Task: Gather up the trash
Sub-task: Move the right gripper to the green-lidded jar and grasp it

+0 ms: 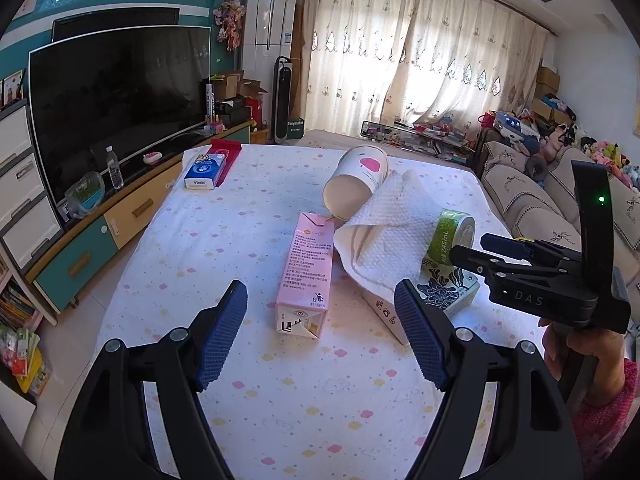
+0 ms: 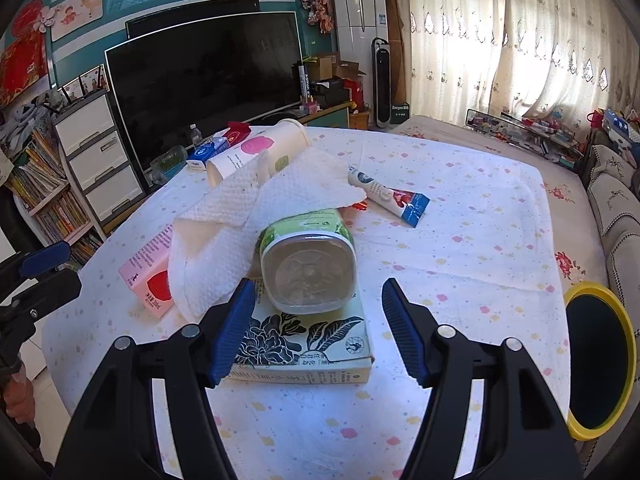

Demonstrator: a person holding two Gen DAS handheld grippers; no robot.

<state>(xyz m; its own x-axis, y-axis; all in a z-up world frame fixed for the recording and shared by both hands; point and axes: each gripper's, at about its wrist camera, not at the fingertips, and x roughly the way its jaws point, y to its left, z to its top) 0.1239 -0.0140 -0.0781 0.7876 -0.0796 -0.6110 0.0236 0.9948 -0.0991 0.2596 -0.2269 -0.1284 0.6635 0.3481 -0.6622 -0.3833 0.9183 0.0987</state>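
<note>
With both the left gripper (image 1: pixel 320 332) and right gripper (image 2: pixel 318 328) held apart and empty, the can (image 2: pixel 308 264), lying on the near box (image 2: pixel 304 344), could be rolled off by a skewed closure.

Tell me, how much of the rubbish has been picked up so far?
Nothing looks collected yet. Both the left gripper and right gripper are open and empty. The pink drink carton, crumpled white paper towel and green-labelled plastic cup remain on the table.

The desk (image 1: pixel 280 400), covered in a dotted cloth, is strewn with a pink carton (image 1: pixel 305 276), a paper towel (image 1: pixel 388 232), a tipped cup (image 1: pixel 358 180) and a book (image 2: pixel 308 344).
</note>
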